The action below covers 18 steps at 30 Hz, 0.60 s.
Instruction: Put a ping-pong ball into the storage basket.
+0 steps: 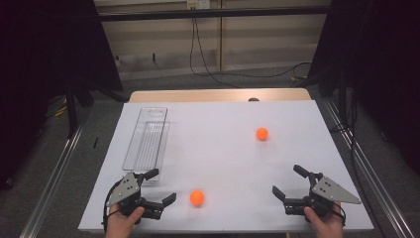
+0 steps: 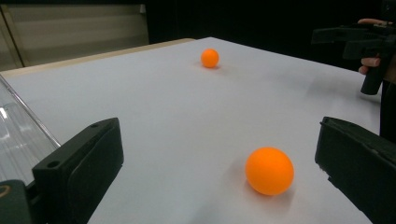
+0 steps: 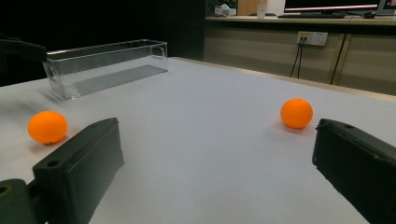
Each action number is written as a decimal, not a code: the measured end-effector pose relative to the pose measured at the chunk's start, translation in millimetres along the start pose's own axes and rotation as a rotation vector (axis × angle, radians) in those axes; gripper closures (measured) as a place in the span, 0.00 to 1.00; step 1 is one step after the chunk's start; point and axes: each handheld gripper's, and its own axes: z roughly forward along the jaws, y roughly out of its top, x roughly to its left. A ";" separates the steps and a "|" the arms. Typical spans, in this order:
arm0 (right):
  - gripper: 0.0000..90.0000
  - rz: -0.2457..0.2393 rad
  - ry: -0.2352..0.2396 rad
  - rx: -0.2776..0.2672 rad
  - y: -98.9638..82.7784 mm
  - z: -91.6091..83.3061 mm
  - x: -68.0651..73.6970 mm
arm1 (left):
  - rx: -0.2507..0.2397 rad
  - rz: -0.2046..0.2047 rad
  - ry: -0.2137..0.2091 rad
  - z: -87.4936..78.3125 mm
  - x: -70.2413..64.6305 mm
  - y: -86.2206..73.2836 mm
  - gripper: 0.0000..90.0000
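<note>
Two orange balls are seen on the white tabletop (image 1: 223, 148). Both are small, round, smooth and evenly coloured, without markings, and a faint shadow is cast beneath each. The near ball (image 1: 197, 197) lies close to the front edge, just beside the left gripper (image 1: 157, 187), whose fingers (image 2: 79, 165) are spread wide with nothing held; in the left gripper view this ball (image 2: 269, 171) sits between them, nearer the right-hand one, untouched. The far ball (image 1: 262, 133) rests right of centre, well apart from the first. The right gripper (image 1: 289, 181) is held near the front right corner, its fingers (image 3: 77, 170) likewise parted and empty. A clear tray (image 1: 146, 144) stands at the left.
</note>
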 end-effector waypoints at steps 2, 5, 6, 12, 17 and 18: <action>0.01 0.000 0.000 -0.001 0.1 -0.3 0.0 | 0.012 0.005 -0.003 1.2 -0.7 0.4 0.01; 0.01 0.000 0.000 0.000 0.1 -0.3 0.1 | 0.023 0.012 -0.011 4.1 -3.5 1.6 0.01; 0.01 0.000 0.000 0.000 0.2 -0.3 0.2 | 0.026 0.019 -0.014 5.0 -4.2 2.0 0.01; 0.01 -0.003 0.003 0.001 0.2 -0.2 0.3 | 0.042 0.029 -0.020 9.4 -6.8 2.9 0.02; 0.01 -0.003 0.004 0.001 0.2 -0.3 0.3 | 0.073 0.047 -0.037 14.5 -8.7 3.6 0.03; 0.01 -0.003 0.003 0.002 0.2 -0.5 0.2 | 0.073 0.047 -0.037 14.5 -8.7 3.6 0.03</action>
